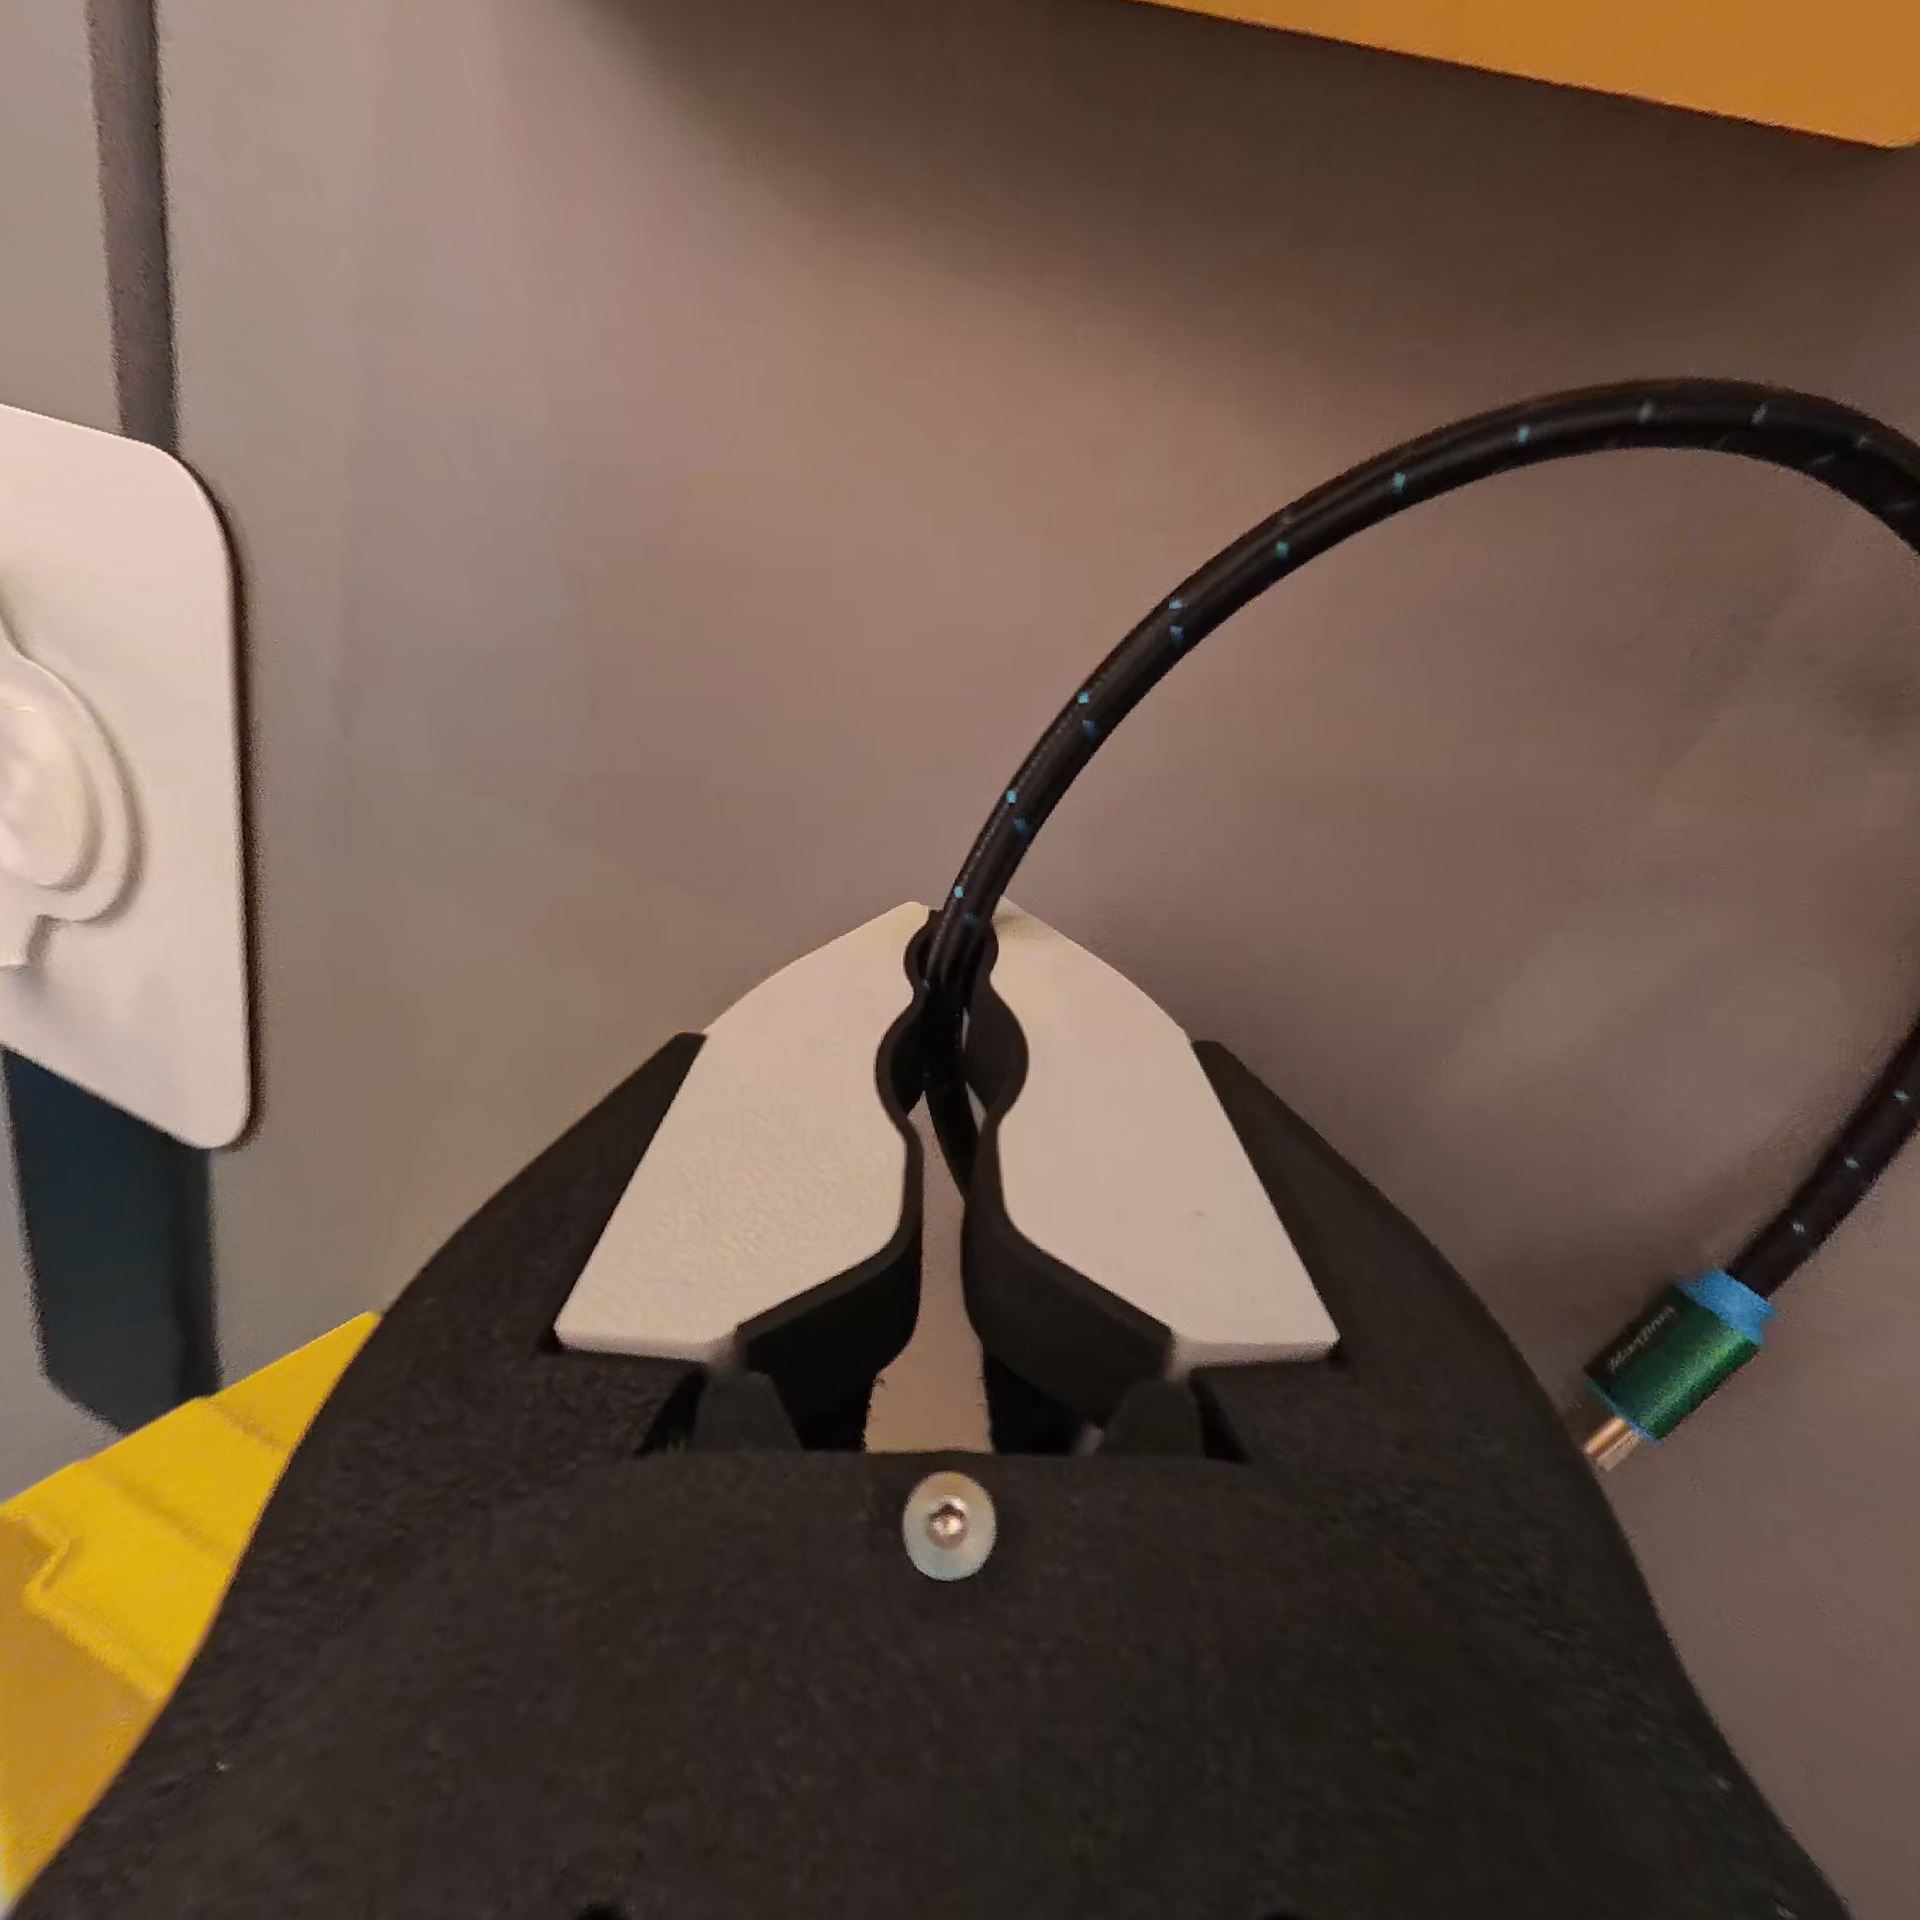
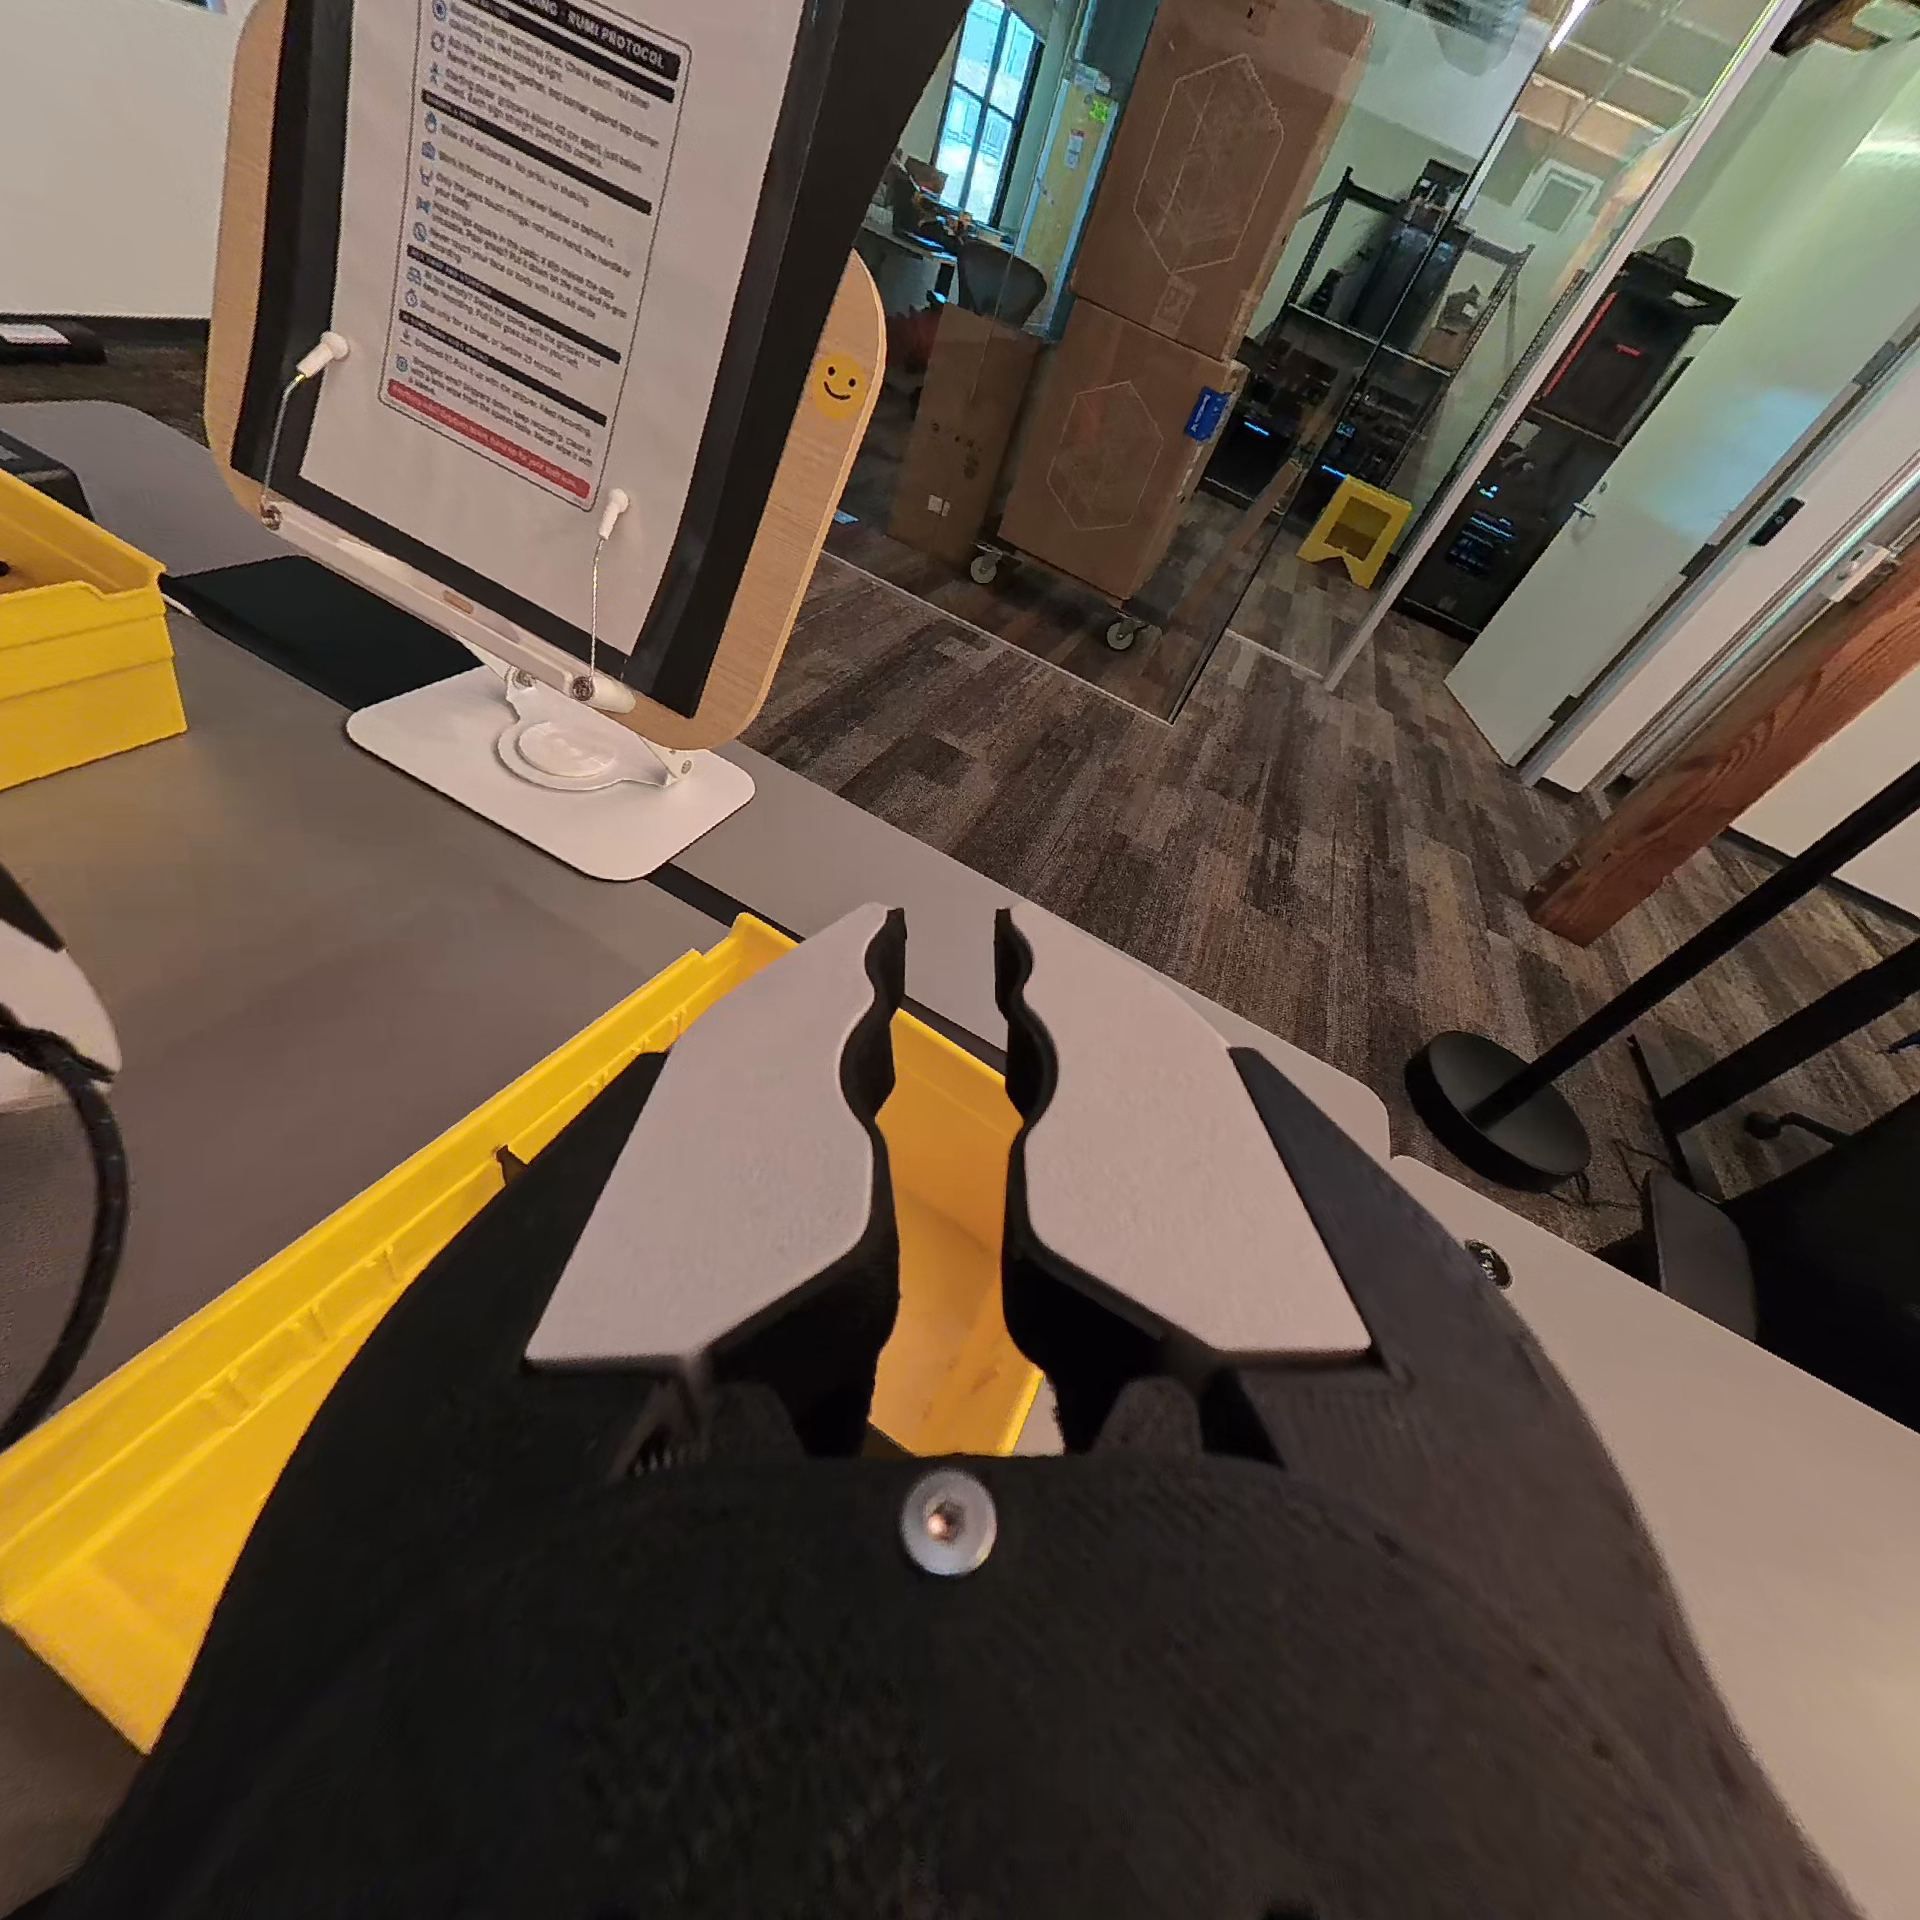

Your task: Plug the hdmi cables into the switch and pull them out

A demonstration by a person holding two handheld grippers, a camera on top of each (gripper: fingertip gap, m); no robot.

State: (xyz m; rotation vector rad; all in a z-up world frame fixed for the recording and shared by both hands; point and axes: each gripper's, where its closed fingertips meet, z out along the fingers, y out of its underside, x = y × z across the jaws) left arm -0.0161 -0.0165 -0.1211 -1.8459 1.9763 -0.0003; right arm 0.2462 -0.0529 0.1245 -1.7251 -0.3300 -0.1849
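One cable [image 1: 1174, 623] sat pinched in my left tongs [image 1: 951, 940]; right tongs [image 2: 948, 935] gaped empty. I judged regripping near the plug [image 1: 1652, 1366] best.

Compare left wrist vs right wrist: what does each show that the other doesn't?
Left wrist only: the left claw shut on the braided HDMI cable, whose green plug hangs free to the right.

Right wrist only: the right claw open and empty over a yellow bin, plus the instruction sheet on the stand and the stacked cardboard boxes.

Both: the grey table and the stand's white base. No switch in either.
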